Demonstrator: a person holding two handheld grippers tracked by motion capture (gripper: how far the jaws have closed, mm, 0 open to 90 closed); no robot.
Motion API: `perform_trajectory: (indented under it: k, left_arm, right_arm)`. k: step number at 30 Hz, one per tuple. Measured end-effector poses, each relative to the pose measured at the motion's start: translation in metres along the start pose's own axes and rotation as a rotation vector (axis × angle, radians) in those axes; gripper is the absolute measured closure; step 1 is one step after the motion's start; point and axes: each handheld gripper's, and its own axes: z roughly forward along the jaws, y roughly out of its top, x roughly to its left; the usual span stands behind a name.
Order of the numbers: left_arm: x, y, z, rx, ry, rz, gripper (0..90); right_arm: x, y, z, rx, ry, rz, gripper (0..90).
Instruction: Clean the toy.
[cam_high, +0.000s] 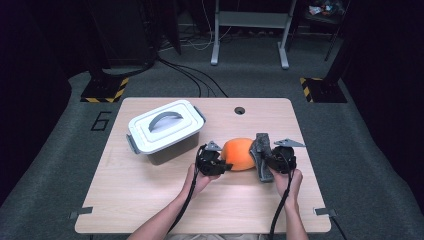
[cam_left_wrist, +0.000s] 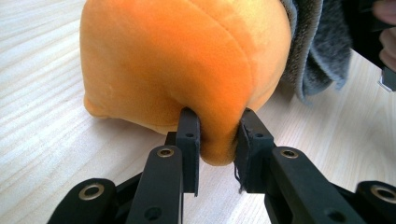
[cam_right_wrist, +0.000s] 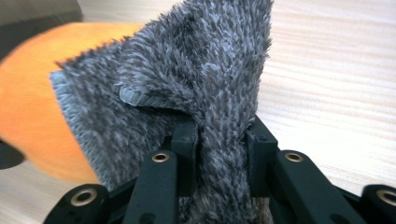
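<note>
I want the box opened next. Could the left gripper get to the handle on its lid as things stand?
Probably not yet: the left gripper is shut on the orange plush toy. Once it lets go, the way to the handle on the box looks free.

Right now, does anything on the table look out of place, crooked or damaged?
Nothing looks damaged or spilled. The orange plush toy is pinched by the left gripper and its grey furry part by the right gripper, so the fabric bunches between the jaws. The lidded box sits at an angle to the table edge, lid on.
</note>
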Motion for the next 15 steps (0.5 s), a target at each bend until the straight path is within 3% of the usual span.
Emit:
perform_trajectory:
  k: [3,5,8,11,15]
  left_arm:
    - [0.002,-0.001,0.0,-0.001,0.0,0.009,73.5]
    - [0.001,-0.001,0.0,-0.001,-0.006,0.001,73.5]
    - [0.002,-0.001,0.0,0.004,-0.003,0.021,73.5]
    - [0.002,-0.001,0.0,0.002,-0.002,0.023,73.5]
    - [0.003,-0.002,-0.001,0.002,-0.003,0.016,73.5]
  right_arm:
    - [0.008,0.004,-0.01,-0.037,0.028,-0.011,69.9]
    - [0.019,0.008,-0.017,-0.059,0.046,-0.04,69.9]
    - [0.039,0.015,-0.023,-0.086,0.088,-0.082,69.9]
    - [0.062,0.019,-0.02,-0.073,0.129,-0.151,69.8]
    - [0.077,0.019,-0.009,-0.037,0.138,-0.197,69.9]
